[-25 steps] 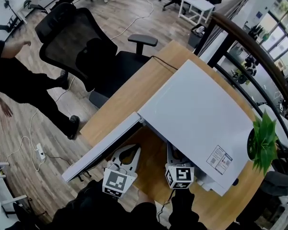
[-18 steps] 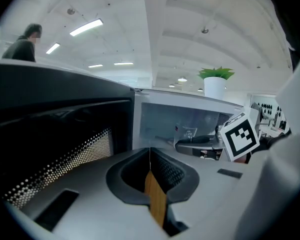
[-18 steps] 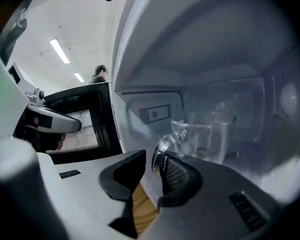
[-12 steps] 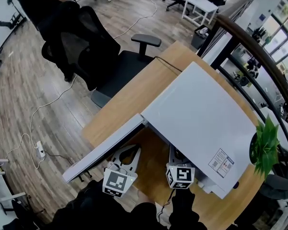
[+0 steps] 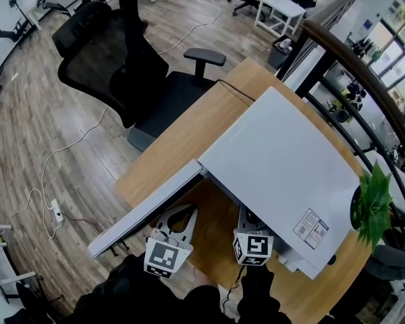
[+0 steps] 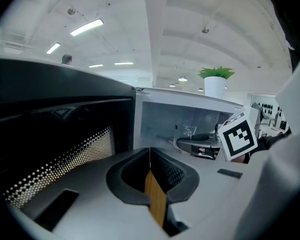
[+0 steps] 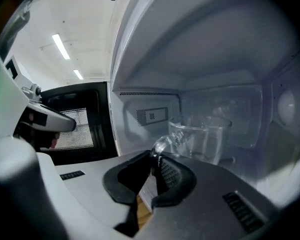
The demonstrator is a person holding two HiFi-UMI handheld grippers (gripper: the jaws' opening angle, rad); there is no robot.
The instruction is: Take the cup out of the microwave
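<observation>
Right gripper view: right gripper (image 7: 154,160), jaws just closed, pinches glass cup (image 7: 202,140) by its looped handle.

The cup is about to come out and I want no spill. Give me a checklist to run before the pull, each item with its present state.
1. Path: the microwave door stands wide open: ok.
2. Grip: the right gripper has just been closing its jaws, which now pinch the handle of the cup: ok.
3. Cup upright inside the microwave: ok.
4. Cup's contents: cannot tell through the glass.
5. Left gripper out of the way, shut, empty, outside the cavity: ok.
</observation>
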